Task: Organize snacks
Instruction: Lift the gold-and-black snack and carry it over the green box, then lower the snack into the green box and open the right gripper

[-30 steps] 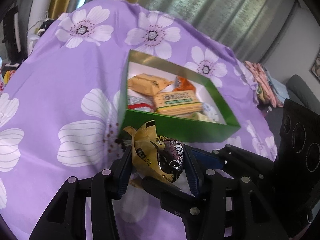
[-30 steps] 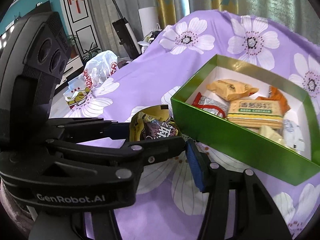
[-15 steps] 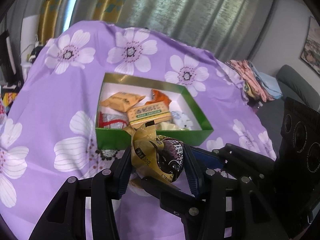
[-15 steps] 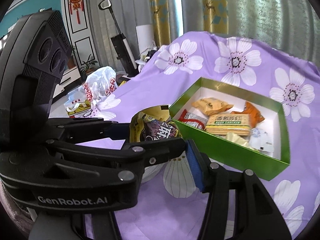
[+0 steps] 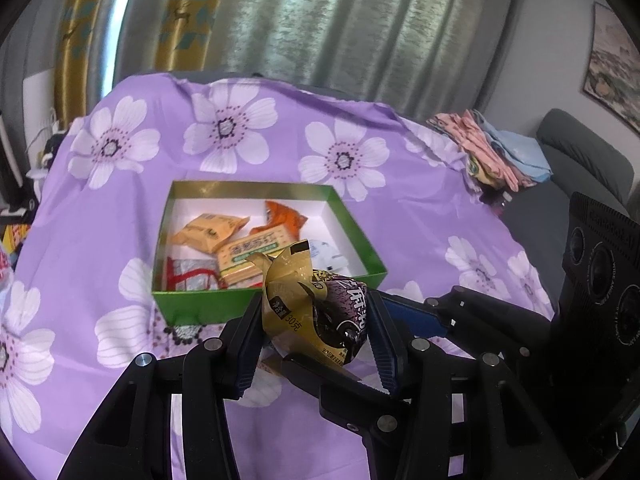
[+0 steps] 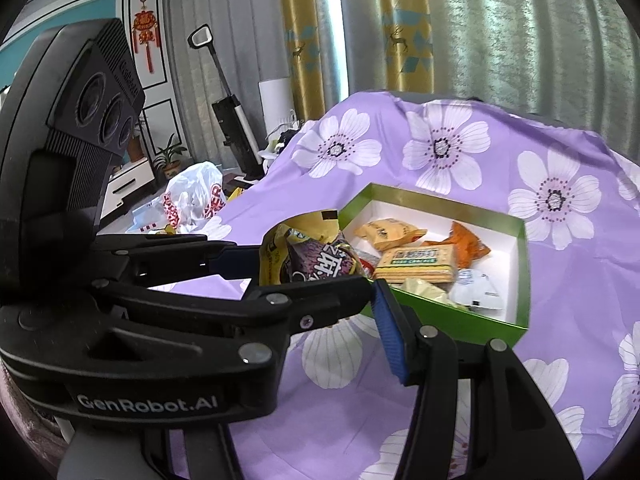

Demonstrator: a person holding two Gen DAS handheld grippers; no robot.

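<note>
A gold and purple snack packet is clamped between the pads of my left gripper, held above the purple flowered cloth just in front of the green box. The box holds a cracker pack, a tan packet, an orange packet and other wrapped snacks. My right gripper comes in crosswise from the right. One of its fingers runs under the packet and its blue pad stands behind my left gripper's right finger. Whether the right pads press the packet is hidden.
A pile of folded clothes lies at the cloth's far right edge, with a grey sofa beyond. A white plastic bag and an upright vacuum stand off the left side. Curtains hang behind.
Both grippers have risen and drawn back together with the packet. The green box now looks smaller and farther, and more of its inside shows. The hold on the packet is the same.
</note>
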